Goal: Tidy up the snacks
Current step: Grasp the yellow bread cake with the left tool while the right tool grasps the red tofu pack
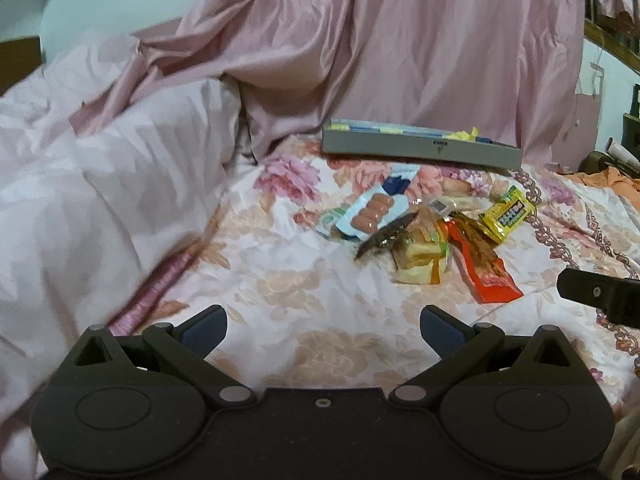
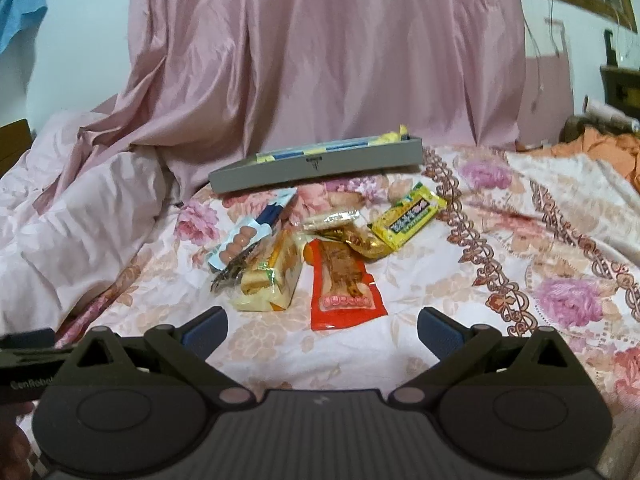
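A pile of snack packets lies on a floral bedspread: a red-orange packet [image 2: 342, 290], a yellow cake packet [image 2: 270, 280], a sausage packet [image 2: 238, 246] and a yellow-green packet [image 2: 410, 214]. The left wrist view holds the same red-orange packet [image 1: 486, 264], cake packet [image 1: 420, 258], sausage packet [image 1: 370, 212] and yellow-green packet [image 1: 508, 214]. Behind them sits a grey tray [image 2: 320, 166] [image 1: 424, 148] holding blue and yellow items. My left gripper [image 1: 322, 330] is open, short of the pile. My right gripper [image 2: 322, 330] is open just before the red-orange packet. Nothing lies between either pair of fingers.
A bunched pale pink duvet [image 1: 100, 184] rises at the left. A pink satin curtain [image 2: 320, 60] hangs behind the tray. Orange cloth [image 2: 600, 148] lies at the far right. Part of the right gripper's body [image 1: 600, 294] shows at the right edge of the left wrist view.
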